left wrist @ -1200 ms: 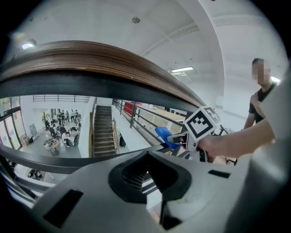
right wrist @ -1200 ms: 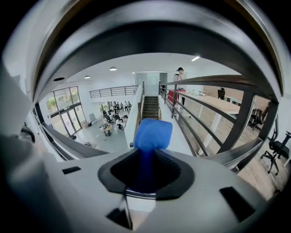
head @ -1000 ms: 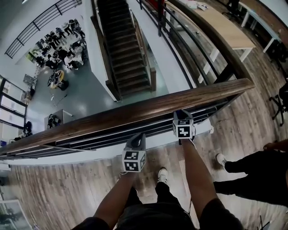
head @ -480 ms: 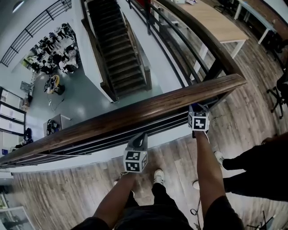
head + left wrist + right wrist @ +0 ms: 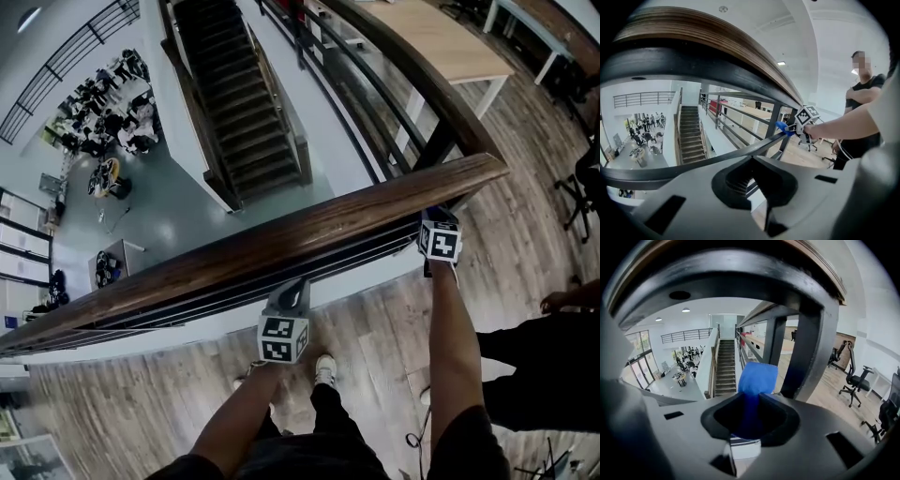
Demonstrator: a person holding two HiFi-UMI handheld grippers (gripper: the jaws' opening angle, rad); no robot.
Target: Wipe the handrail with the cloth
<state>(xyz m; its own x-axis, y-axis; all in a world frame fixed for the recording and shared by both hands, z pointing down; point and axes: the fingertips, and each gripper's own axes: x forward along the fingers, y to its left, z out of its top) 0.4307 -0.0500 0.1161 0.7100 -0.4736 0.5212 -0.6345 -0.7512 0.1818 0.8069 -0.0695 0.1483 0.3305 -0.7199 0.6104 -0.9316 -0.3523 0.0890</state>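
Observation:
The wooden handrail (image 5: pixel 309 230) runs from lower left to upper right, over dark metal bars. My right gripper (image 5: pixel 438 232) sits just under the rail close to its right end, shut on a blue cloth (image 5: pixel 757 378) that sticks out of its jaws below the rail's underside (image 5: pixel 740 268). The left gripper view shows that cloth (image 5: pixel 783 127) against the upper metal bar. My left gripper (image 5: pixel 291 298) is held lower, near the rail's middle, on the floor side. Its jaws are shut with nothing in them, and a metal bar (image 5: pixel 740 152) crosses just beyond them.
A thick dark post (image 5: pixel 811 348) stands at the rail's end, right beside the cloth. Beyond the rail is a drop to a staircase (image 5: pixel 253 103) and a lower floor. A person (image 5: pixel 534 366) stands at my right. Office chairs (image 5: pixel 855 376) and a long table (image 5: pixel 441 37) lie further off.
My right gripper has slid to the right along the underside of the rail with the cloth, toward the end post. The left gripper has stayed almost where it was.

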